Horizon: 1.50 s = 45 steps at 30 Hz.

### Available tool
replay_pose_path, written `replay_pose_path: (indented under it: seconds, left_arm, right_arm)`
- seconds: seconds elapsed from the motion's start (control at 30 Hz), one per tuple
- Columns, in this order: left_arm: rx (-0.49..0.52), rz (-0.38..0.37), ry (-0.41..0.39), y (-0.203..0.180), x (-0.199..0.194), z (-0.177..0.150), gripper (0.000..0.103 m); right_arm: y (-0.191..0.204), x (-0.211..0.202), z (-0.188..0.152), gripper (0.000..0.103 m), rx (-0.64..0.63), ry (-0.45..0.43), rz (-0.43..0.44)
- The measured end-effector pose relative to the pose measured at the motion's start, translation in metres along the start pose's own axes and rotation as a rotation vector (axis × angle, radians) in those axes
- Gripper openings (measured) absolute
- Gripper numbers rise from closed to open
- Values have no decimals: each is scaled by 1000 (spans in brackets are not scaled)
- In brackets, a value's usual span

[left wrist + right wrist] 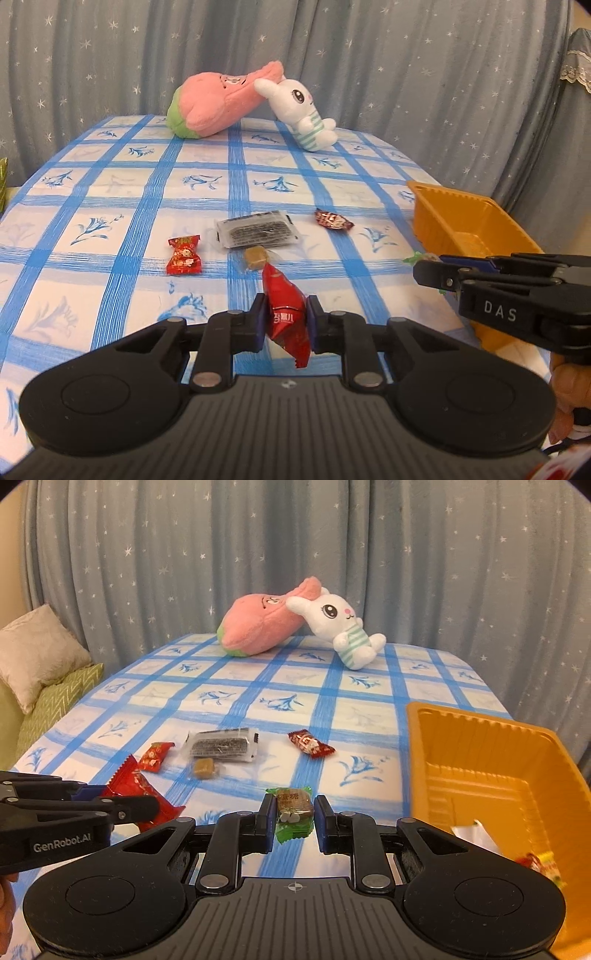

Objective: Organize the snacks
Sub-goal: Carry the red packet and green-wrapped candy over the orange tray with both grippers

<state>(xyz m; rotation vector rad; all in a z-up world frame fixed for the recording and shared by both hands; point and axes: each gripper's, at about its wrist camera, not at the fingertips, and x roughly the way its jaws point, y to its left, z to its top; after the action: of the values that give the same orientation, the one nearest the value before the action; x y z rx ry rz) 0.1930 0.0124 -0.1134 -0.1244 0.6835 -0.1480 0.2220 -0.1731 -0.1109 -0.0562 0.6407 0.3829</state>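
- The table (236, 698) under its blue checked cloth has open cloth between the loose sweets and the two plush toys at its far edge, the pink plush (258, 626) and the white rabbit (343, 627); a starred curtain (184, 554) hangs close behind.
- The orange tray (480, 760) sits at the table's right edge, a few wrapped sweets in its near corner.
- The left gripper (285, 319) has its fingers clamped on a red packet (286, 314), held above the cloth; the packet's long axis runs away from the camera, one twisted end pointing at the toffee (256, 257).
- The right gripper (294, 812) has a green-wrapped sweet (293, 810) between its fingers; the pads look closed on it, though a slight gap on the right side cannot be ruled out. Its long axis also runs front to back.
- Still on the cloth: a dark sachet (255, 229), a small red sweet (184, 255) left of it, and a brown-red sweet (333, 219) lying near the tray.
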Motion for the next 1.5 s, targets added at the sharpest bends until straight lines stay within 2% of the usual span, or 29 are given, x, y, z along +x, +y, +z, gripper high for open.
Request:
replay_pose_path:
  seconds: [0.43,0.77,1.1,1.5]
  left_arm:
    - [11,-54,-20,-54,-49,-11,19]
    - [67,-120,-51,-108,-59,6,19]
    - [133,-178,-63,-158,-42,28,19]
    - [203,-220,-25,-199,2,36,19]
  right_arm:
    - [-20,-68,-17,22,19,-35,-52]
    - [-59,-108,-20,22,90,-65,-124]
    - [-116,-130,-18,22,154,-99,-206]
    - [-169,-124,-7,22,155,-104,-215]
